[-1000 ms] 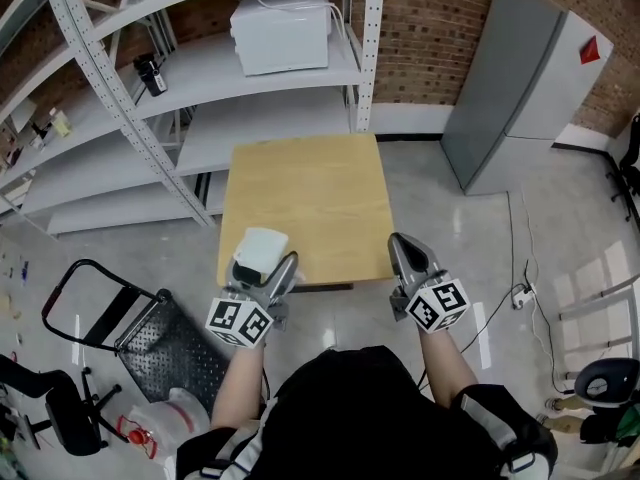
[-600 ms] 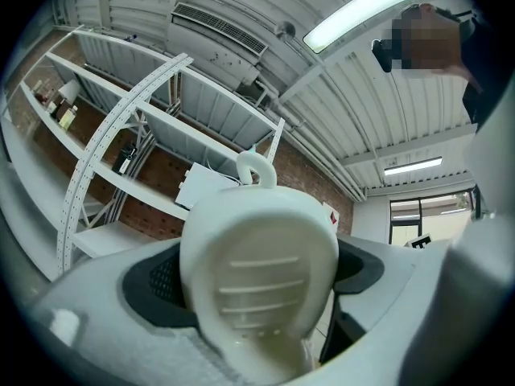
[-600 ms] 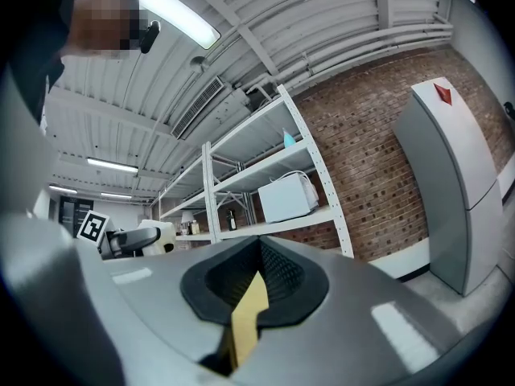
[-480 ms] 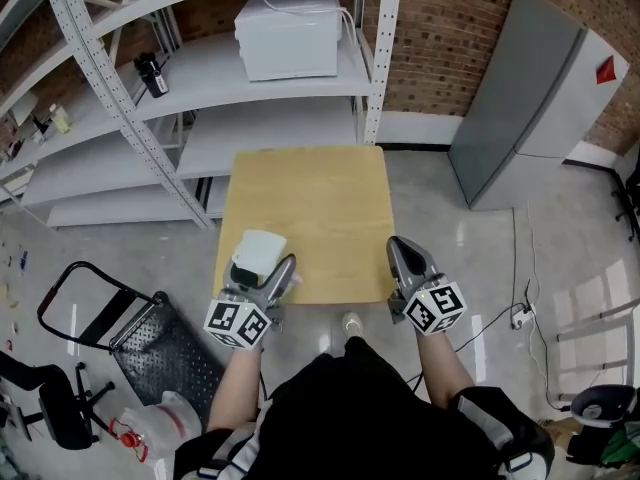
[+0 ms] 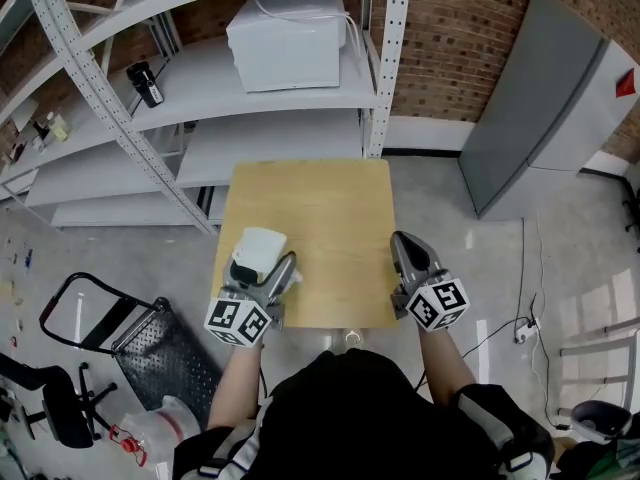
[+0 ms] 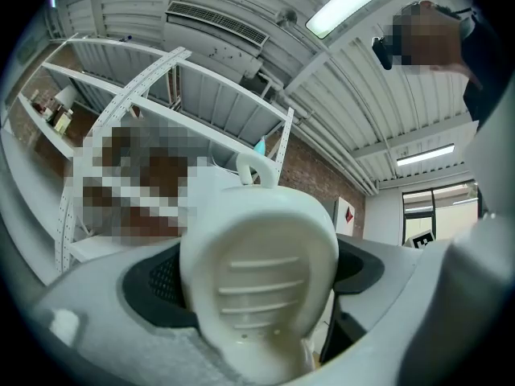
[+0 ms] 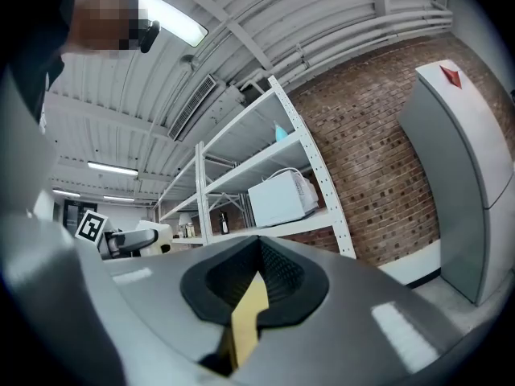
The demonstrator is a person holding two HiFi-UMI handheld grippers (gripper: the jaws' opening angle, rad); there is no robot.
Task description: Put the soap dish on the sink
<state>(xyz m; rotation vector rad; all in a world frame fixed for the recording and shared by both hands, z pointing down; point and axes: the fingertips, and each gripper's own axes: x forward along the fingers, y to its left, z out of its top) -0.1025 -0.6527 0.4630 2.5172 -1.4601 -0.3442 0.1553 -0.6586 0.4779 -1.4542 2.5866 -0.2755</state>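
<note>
A white ribbed soap dish (image 5: 259,247) is clamped in my left gripper (image 5: 266,266), held over the near left part of the wooden table (image 5: 320,208). In the left gripper view the soap dish (image 6: 258,273) fills the space between the grey jaws, its ribbed hollow facing the camera. Over the table's near right edge, my right gripper (image 5: 403,244) is shut and holds nothing. In the right gripper view the right gripper (image 7: 256,286) shows its jaws pressed together, a sliver of the yellow table between the pads. No sink is in view.
White metal shelving (image 5: 230,118) stands behind the table, with a white microwave (image 5: 289,40) on a shelf. A grey cabinet (image 5: 545,108) stands at the right against the brick wall. A black folding cart (image 5: 140,340) and a chair (image 5: 45,408) sit on the floor at lower left.
The person has stepped closer to the table, so the table edge now lies under both grippers. Both grippers keep their pose, with the soap dish still held in the left.
</note>
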